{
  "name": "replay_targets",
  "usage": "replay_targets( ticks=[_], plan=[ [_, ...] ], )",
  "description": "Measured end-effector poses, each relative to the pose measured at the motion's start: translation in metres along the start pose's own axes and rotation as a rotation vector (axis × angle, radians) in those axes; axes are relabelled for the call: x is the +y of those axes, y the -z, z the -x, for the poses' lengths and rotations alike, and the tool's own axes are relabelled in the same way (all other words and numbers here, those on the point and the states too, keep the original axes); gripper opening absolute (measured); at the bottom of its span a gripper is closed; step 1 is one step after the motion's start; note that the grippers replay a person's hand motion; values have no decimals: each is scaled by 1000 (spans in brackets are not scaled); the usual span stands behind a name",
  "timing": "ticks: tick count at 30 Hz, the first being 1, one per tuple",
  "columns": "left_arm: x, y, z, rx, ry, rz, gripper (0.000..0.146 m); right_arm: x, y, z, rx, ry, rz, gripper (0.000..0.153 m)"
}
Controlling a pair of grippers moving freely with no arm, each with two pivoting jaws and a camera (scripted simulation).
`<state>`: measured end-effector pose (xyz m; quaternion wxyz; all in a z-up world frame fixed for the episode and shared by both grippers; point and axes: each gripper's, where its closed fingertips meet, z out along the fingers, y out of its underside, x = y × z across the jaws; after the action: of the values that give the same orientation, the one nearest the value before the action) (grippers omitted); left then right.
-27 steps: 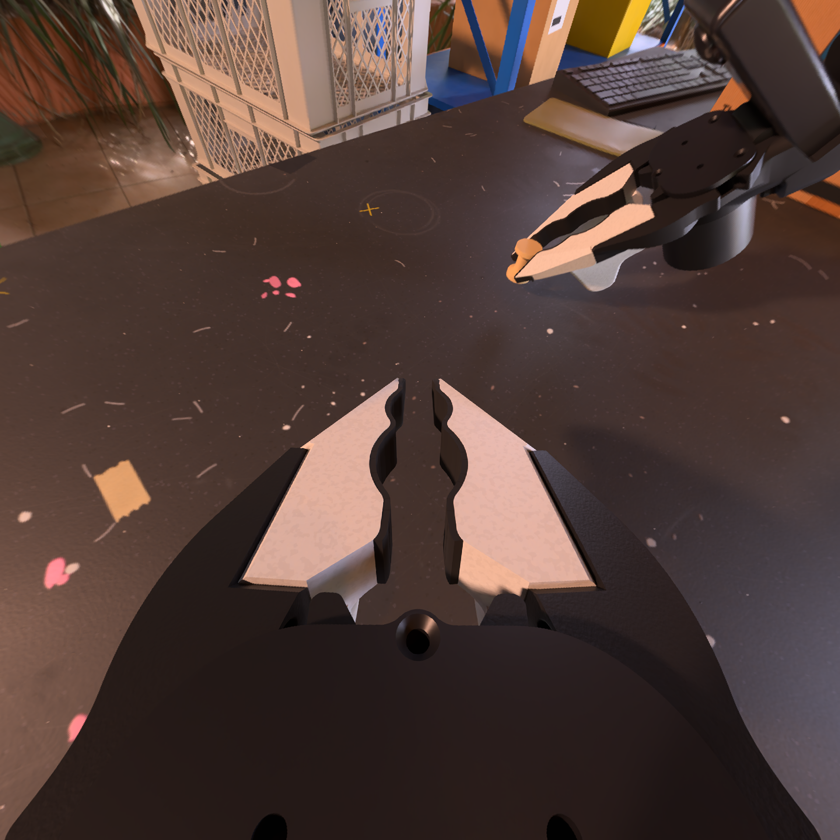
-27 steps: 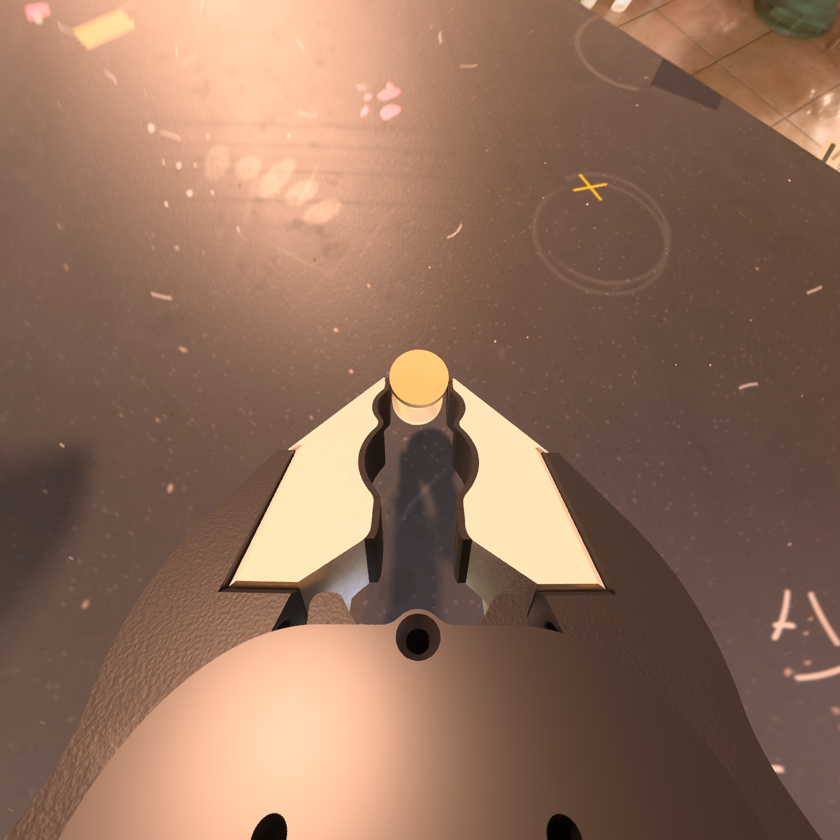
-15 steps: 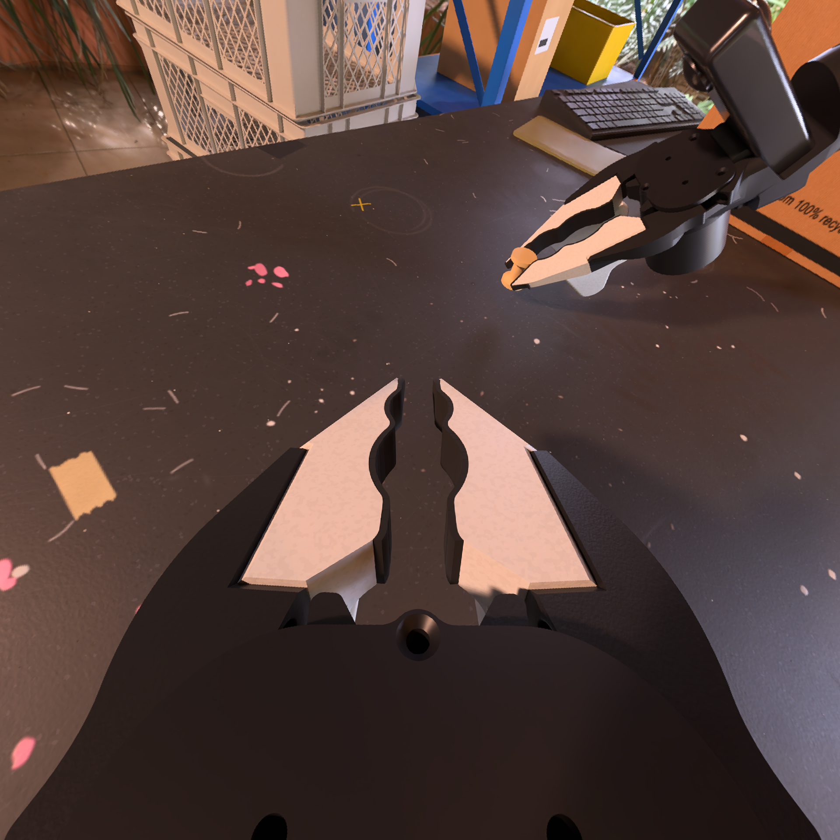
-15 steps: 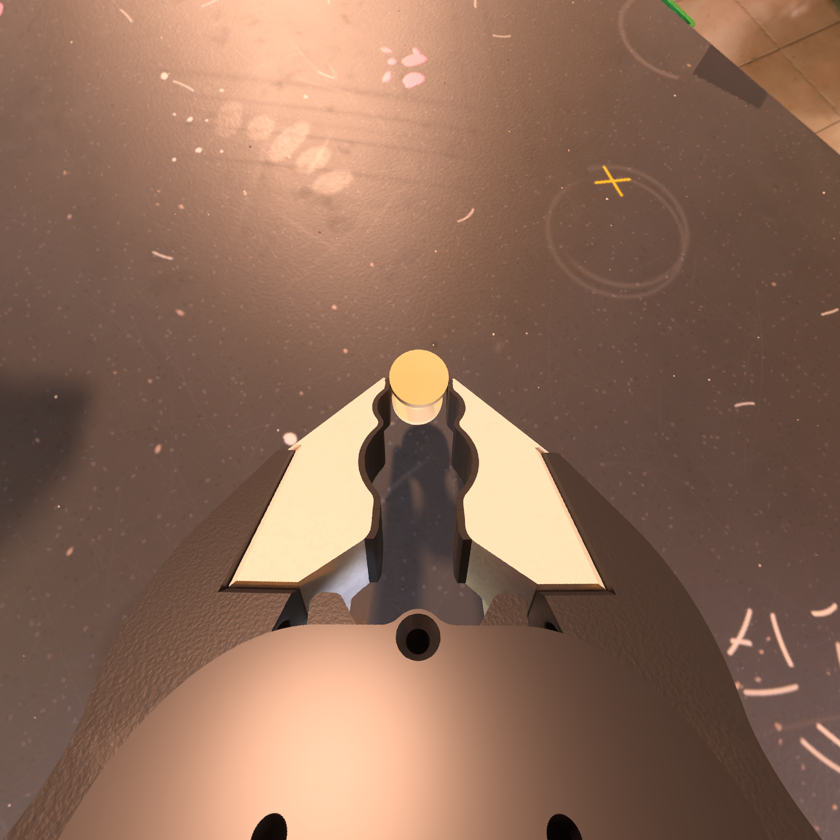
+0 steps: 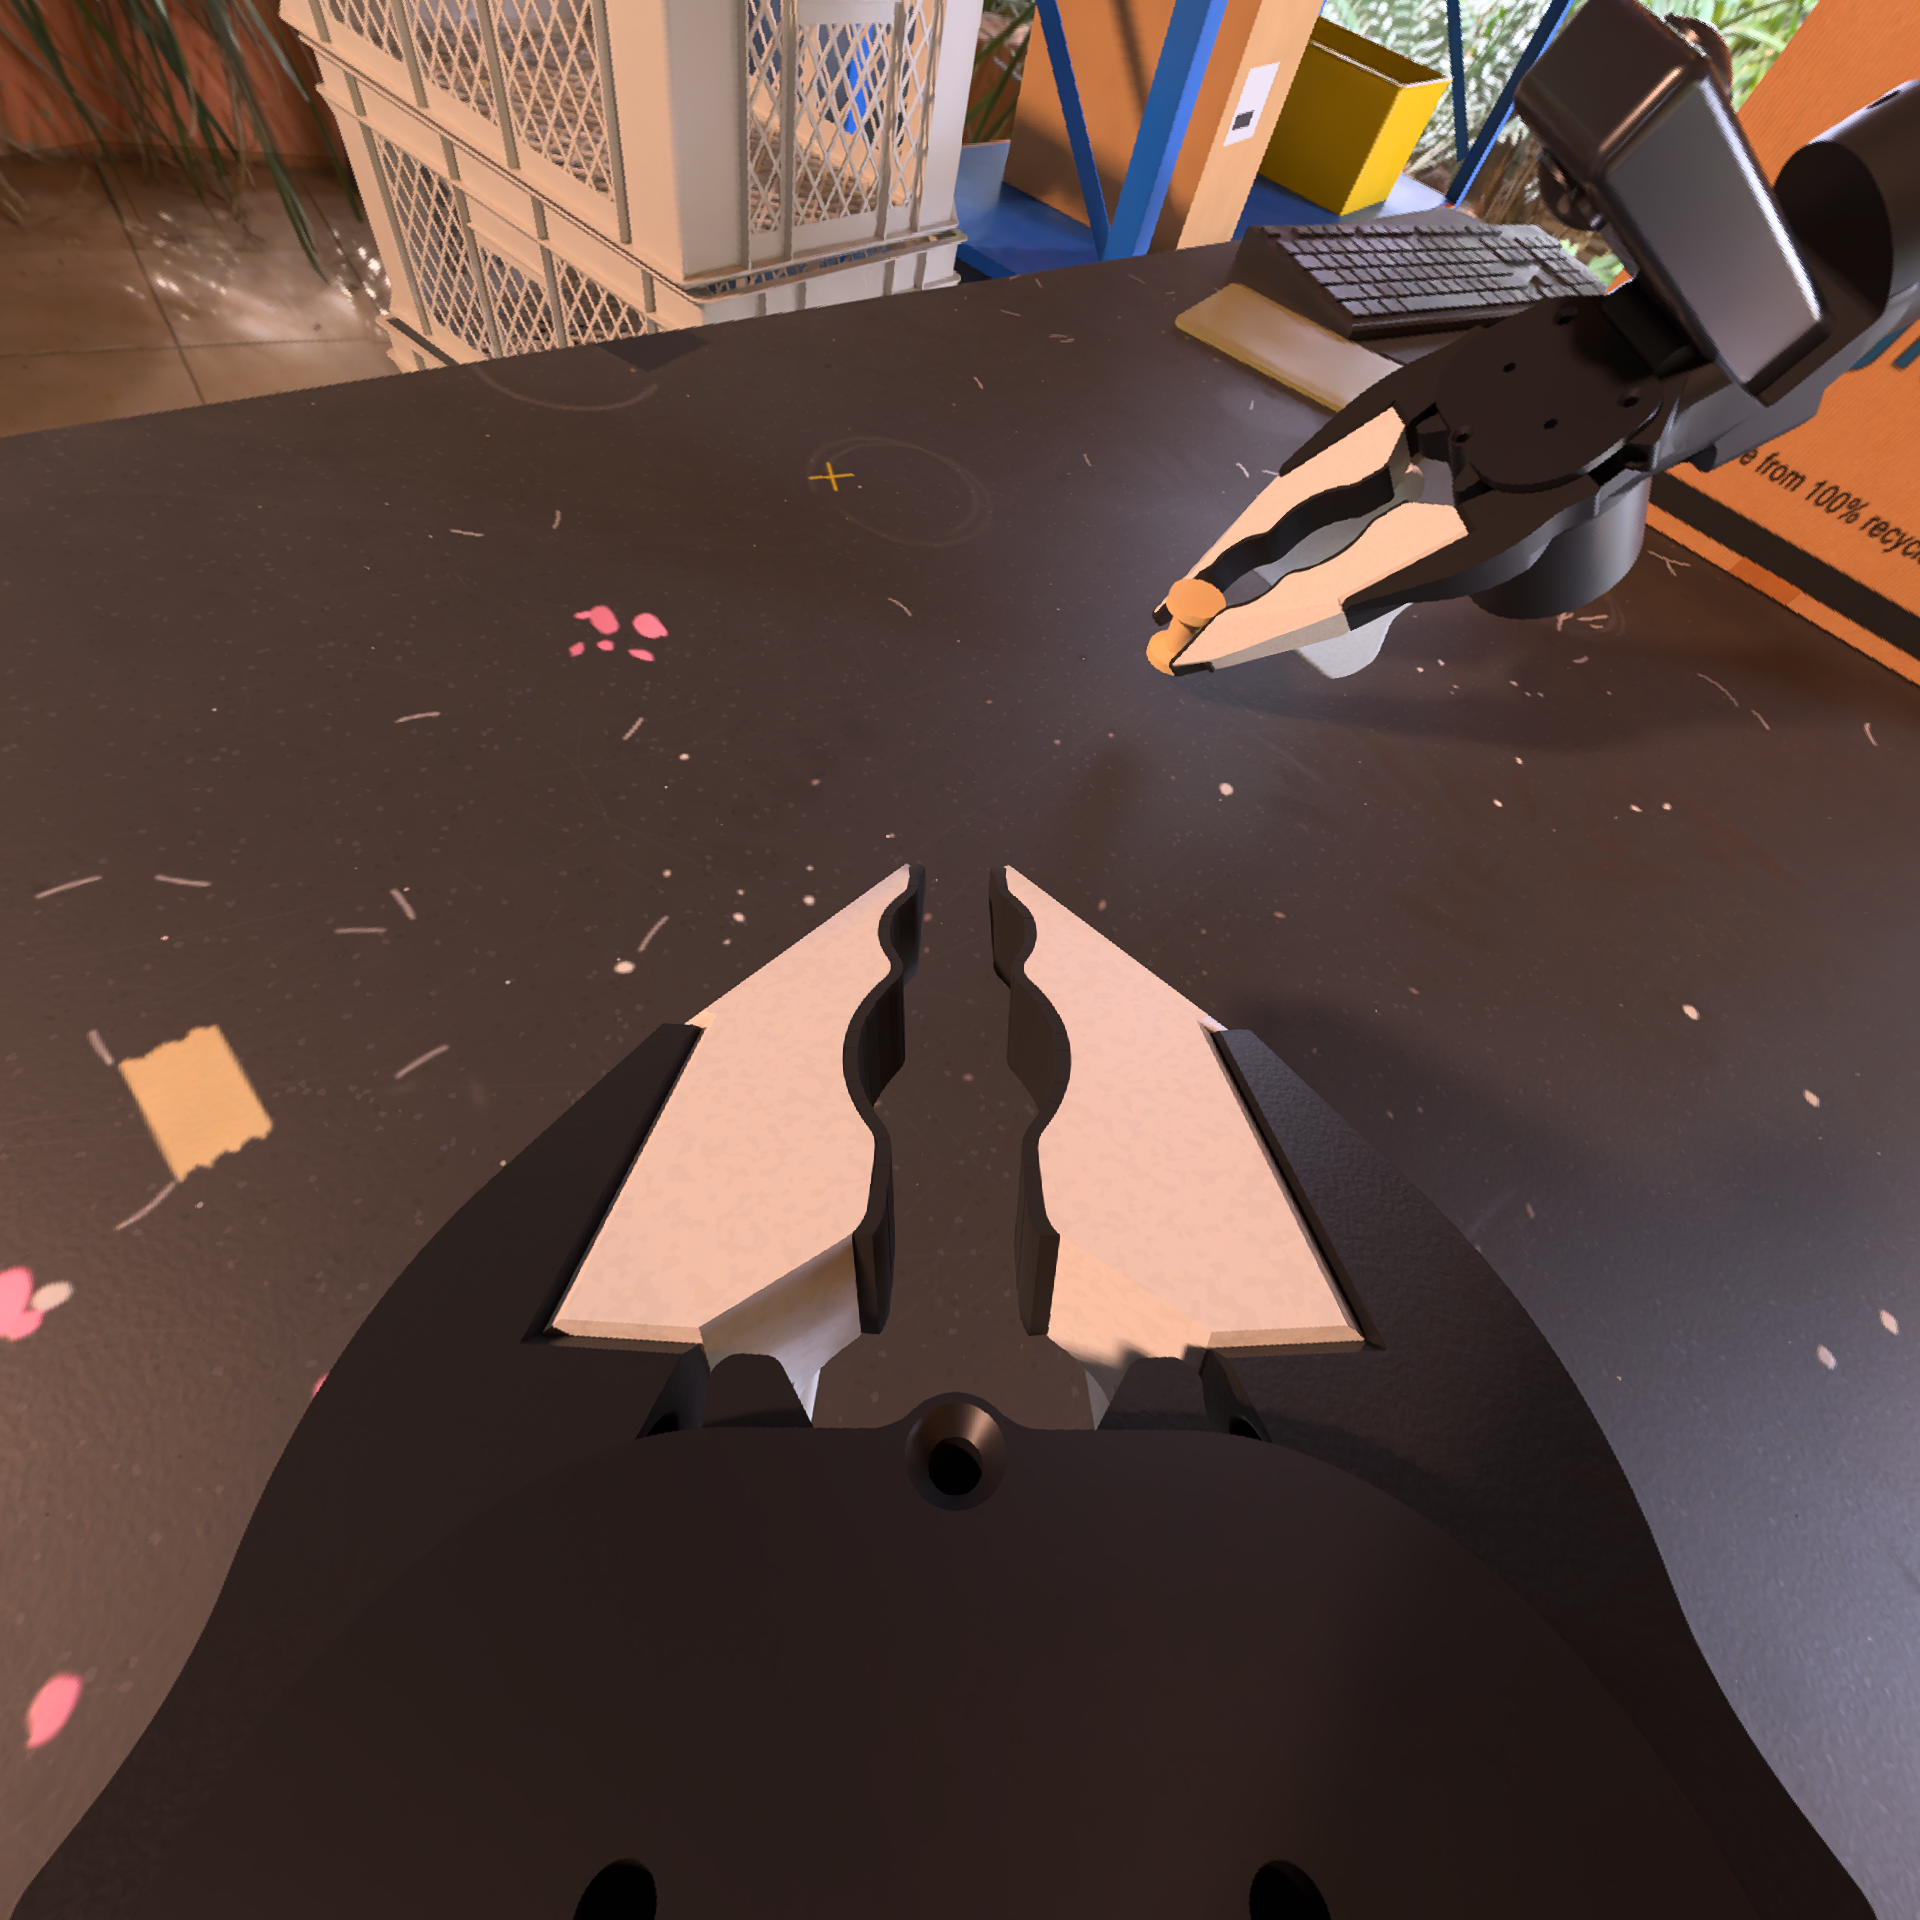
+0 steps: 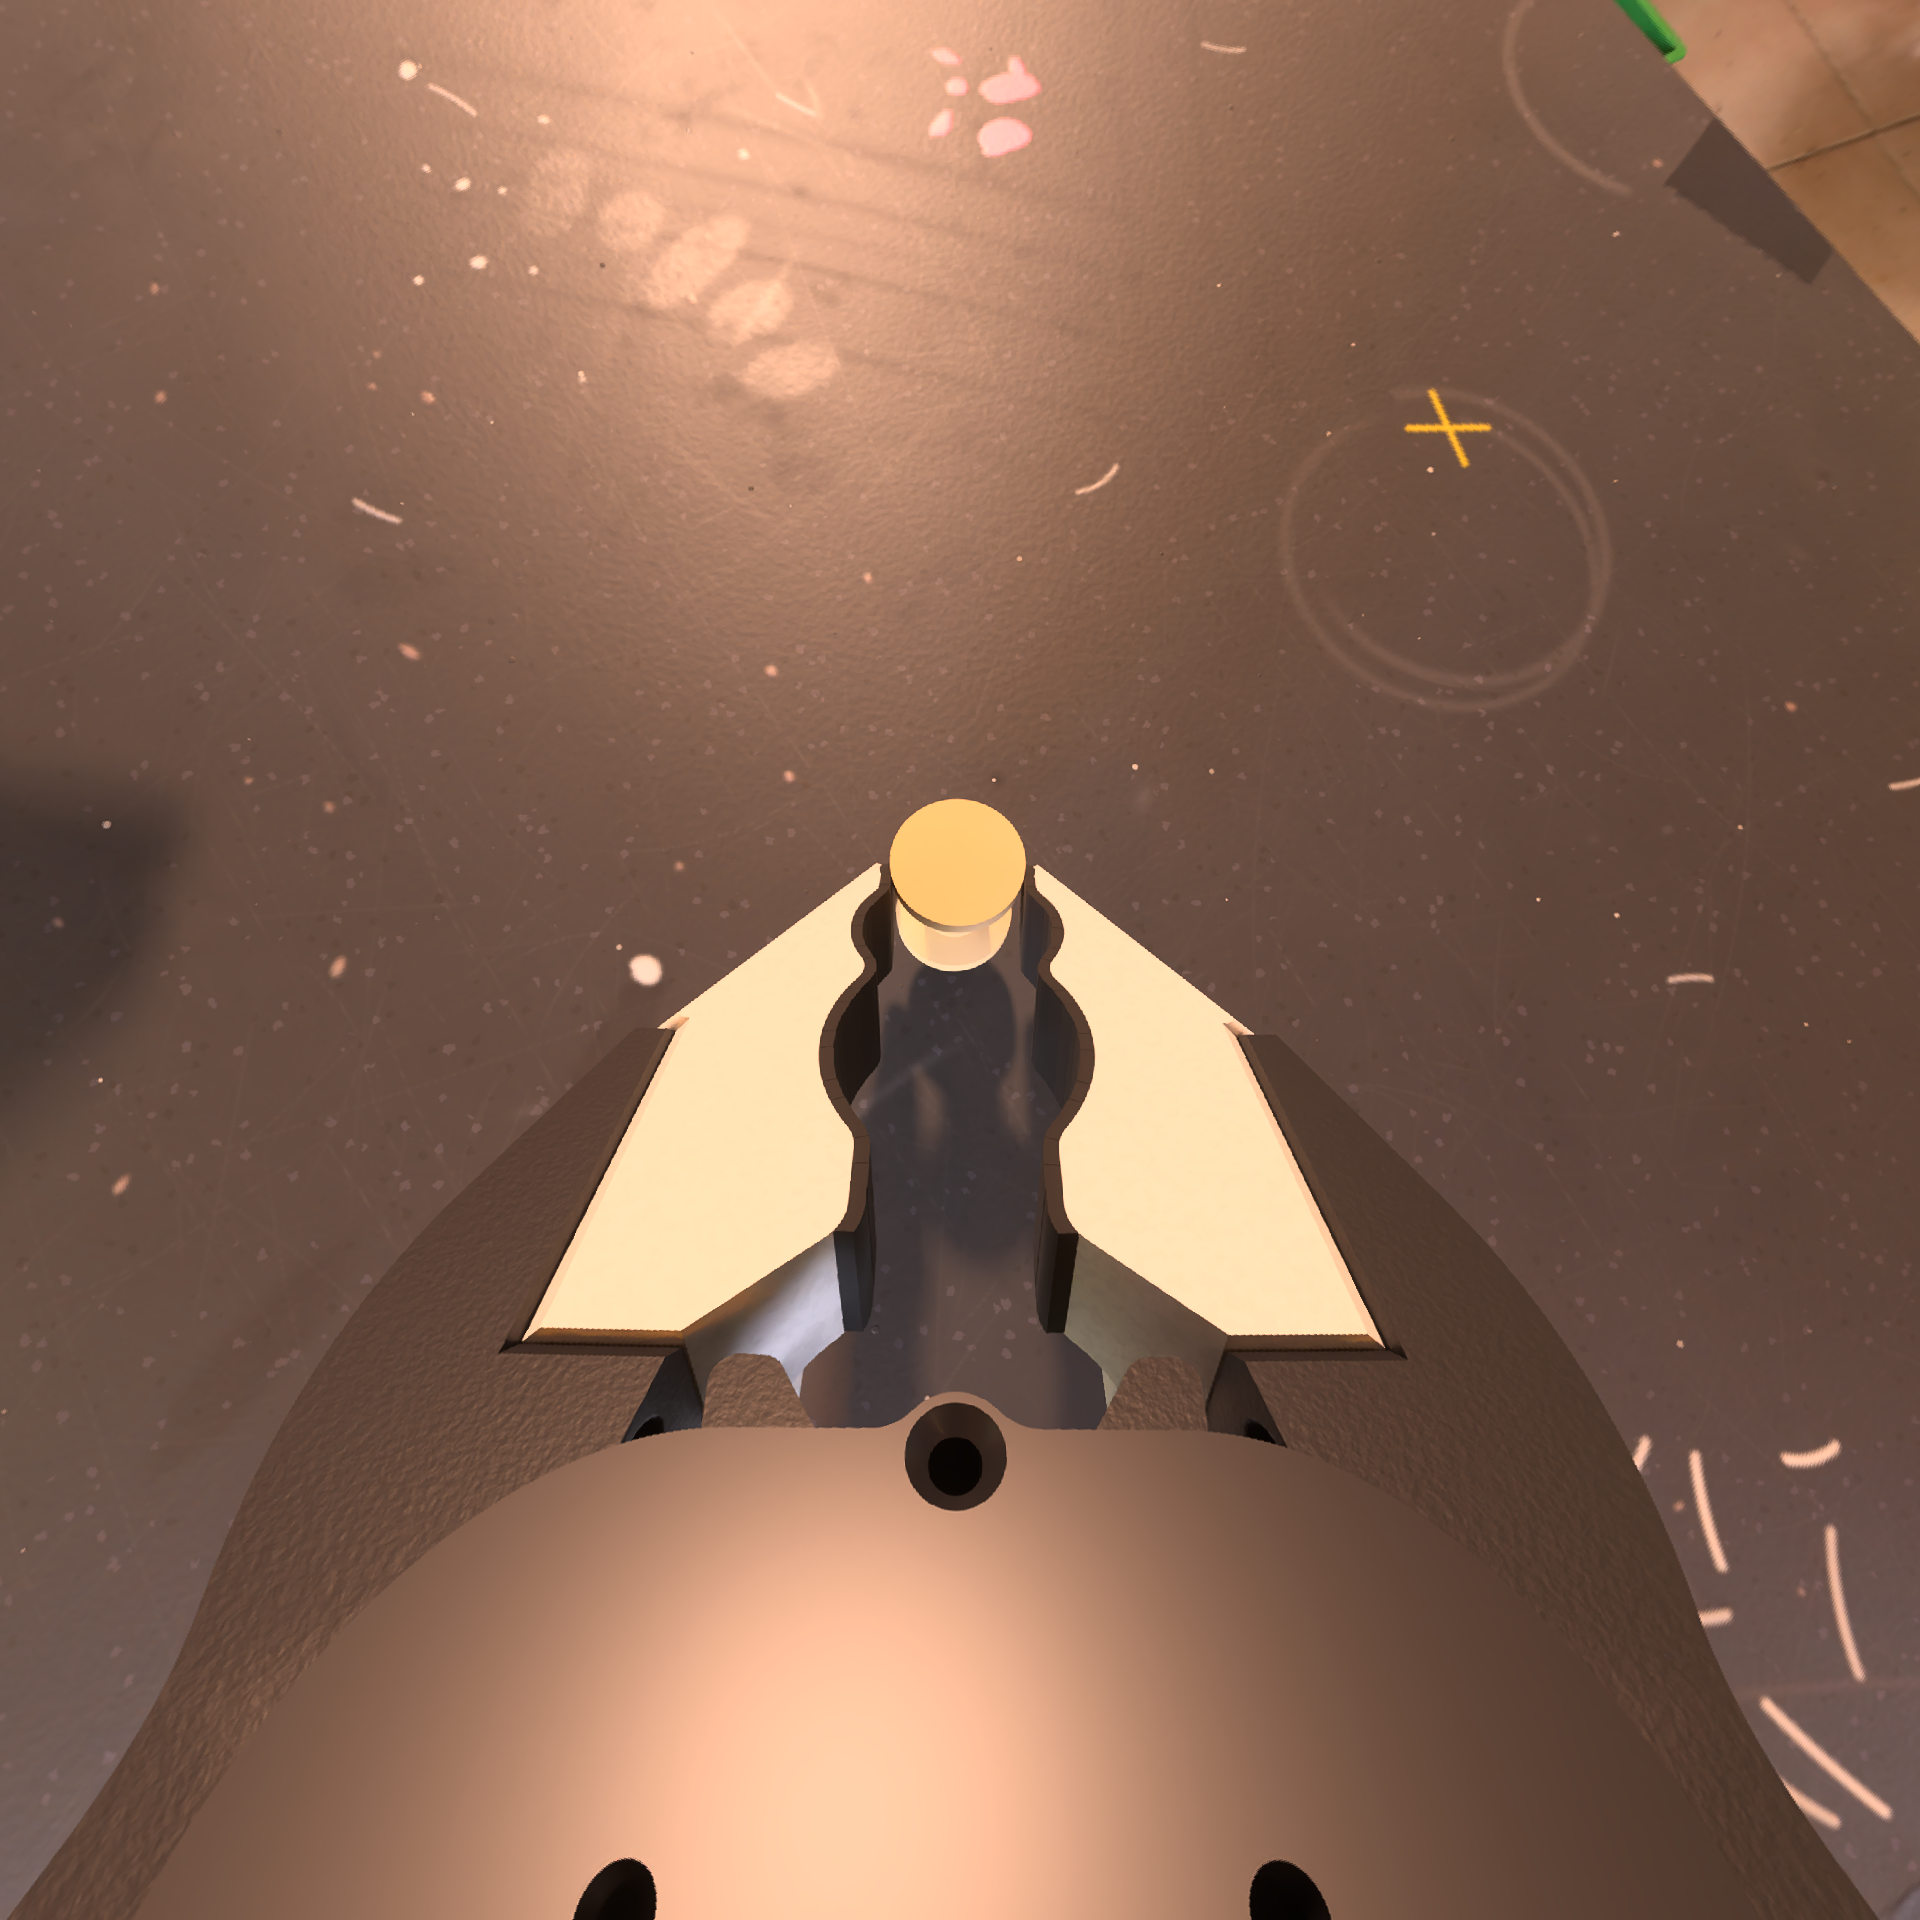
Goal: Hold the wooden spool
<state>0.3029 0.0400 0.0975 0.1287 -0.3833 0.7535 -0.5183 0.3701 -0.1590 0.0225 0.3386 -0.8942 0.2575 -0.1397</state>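
- Gripping the wooden spool (image 6: 956, 883) at its waist, my right hand-held gripper (image 6: 956, 914) is carrying it above mid-worktop (image 6: 727, 623).
- Pinching only at the fingertips, I am risking a slip.
- Idling empty, my left hand-held gripper (image 5: 954, 883) is showing a narrow gap.

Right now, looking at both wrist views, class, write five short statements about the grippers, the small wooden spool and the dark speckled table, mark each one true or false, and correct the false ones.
1. The right gripper grips the small tan wooden spool at its fingertips. True.
2. The spool lies flat on the dark speckled table. False: it is held clear of the table between the right gripper's fingers.
3. The left gripper holds a second spool. False: nothing sits between its fingers, which stand a little apart.
4. A black keyboard rests at the table's far edge. True.
5. The yellow cross mark lies directly under the spool. False: it lies off to the side.
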Motion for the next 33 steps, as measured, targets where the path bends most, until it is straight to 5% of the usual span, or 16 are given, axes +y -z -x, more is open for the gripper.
replay_targets(
  ticks=[33],
  plan=[
    [-3,5,3,-15,-3,-15,12,-1,-2,-3,-157,59,67,23]
  ],
)
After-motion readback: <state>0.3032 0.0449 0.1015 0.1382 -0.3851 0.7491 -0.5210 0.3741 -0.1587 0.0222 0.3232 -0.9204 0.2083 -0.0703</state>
